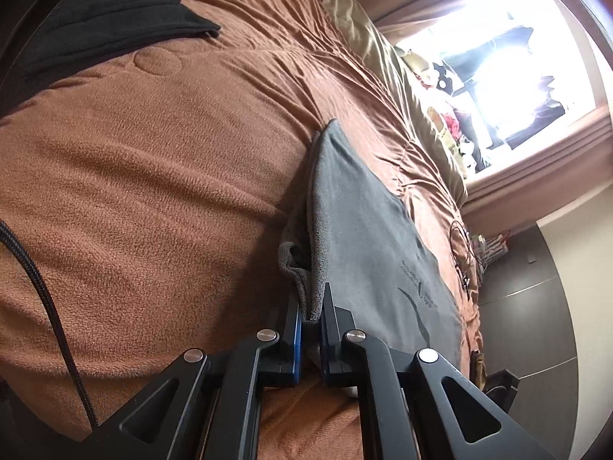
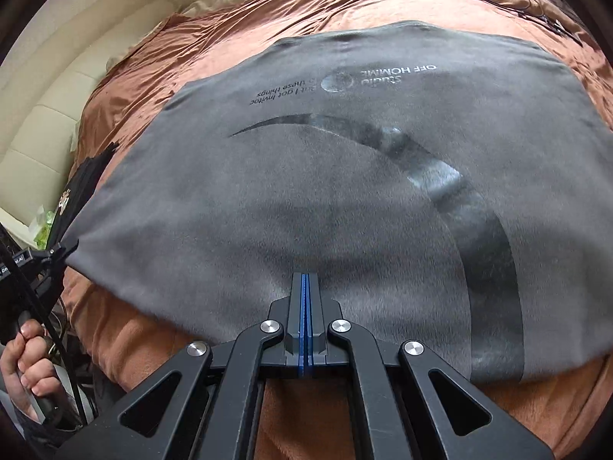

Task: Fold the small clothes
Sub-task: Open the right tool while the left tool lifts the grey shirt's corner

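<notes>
a: on the brown blanket lies the grey shirt, spread flat, print up. where's the left gripper?

b: at the shirt's corner, jaws pinched on the folded edge, lifting it a little off the blanket.

a: and the right gripper?

b: over the shirt's near hem, jaws pressed together with nothing between them.

a: anything else by the shirt?

b: a black garment lies well apart from it on the blanket. a hand holds the left gripper's handle, left of the shirt.
</notes>
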A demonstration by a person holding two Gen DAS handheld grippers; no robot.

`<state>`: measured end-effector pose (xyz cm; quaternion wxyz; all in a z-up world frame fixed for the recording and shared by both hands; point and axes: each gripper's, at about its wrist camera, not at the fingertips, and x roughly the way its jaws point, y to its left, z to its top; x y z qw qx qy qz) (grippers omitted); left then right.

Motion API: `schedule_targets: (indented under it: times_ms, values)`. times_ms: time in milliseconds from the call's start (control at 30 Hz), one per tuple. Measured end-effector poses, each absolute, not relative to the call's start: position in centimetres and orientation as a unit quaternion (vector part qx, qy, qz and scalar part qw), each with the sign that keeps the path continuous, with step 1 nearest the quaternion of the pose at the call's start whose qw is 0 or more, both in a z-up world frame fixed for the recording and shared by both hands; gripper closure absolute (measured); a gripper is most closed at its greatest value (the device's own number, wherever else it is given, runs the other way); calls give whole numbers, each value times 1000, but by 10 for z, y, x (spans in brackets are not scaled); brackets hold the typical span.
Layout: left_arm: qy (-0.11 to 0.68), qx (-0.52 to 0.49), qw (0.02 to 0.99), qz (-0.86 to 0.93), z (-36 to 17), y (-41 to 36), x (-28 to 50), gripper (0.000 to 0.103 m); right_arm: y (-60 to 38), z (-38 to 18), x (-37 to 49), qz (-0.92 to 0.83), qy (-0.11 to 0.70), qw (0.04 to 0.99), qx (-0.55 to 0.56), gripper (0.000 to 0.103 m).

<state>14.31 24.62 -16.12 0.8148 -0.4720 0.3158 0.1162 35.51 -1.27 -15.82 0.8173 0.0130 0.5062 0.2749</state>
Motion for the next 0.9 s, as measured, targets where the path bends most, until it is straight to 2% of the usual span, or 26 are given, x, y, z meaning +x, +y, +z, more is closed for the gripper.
schedule_targets:
  times_ms: [500, 900]
  values:
    - [278, -454, 846, 35, -81, 211, 187, 96, -48, -169, 331, 293, 500, 812, 64, 103]
    - [287, -419, 860, -45, -37, 164, 242, 96, -74, -158, 331, 324, 487, 807, 82, 103]
